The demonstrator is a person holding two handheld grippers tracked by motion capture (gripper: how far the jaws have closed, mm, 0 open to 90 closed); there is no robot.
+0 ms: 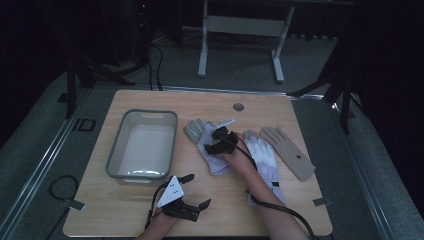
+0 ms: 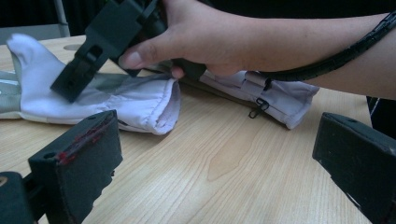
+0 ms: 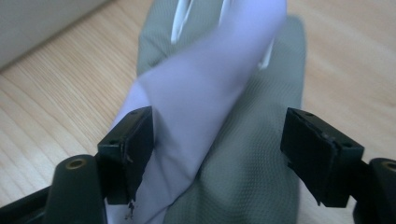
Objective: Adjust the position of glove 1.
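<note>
Wooden table [image 1: 280, 115], grey-white glove [image 3: 224, 140] between open right gripper [image 3: 219, 154]

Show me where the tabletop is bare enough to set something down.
Bare patches: the far strip of the wooden table beyond the clear plastic bin; the near edge right of the left claw. Crowded: centre-right, where the right claw works over the white-and-grey glove, beside the white glove and the tan glove.

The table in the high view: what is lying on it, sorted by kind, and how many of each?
Gloves: 3, one grey-and-white, one white, one tan
Plastic bins: 1
Hand-held tools: 2, left, right
Total: 6
</note>
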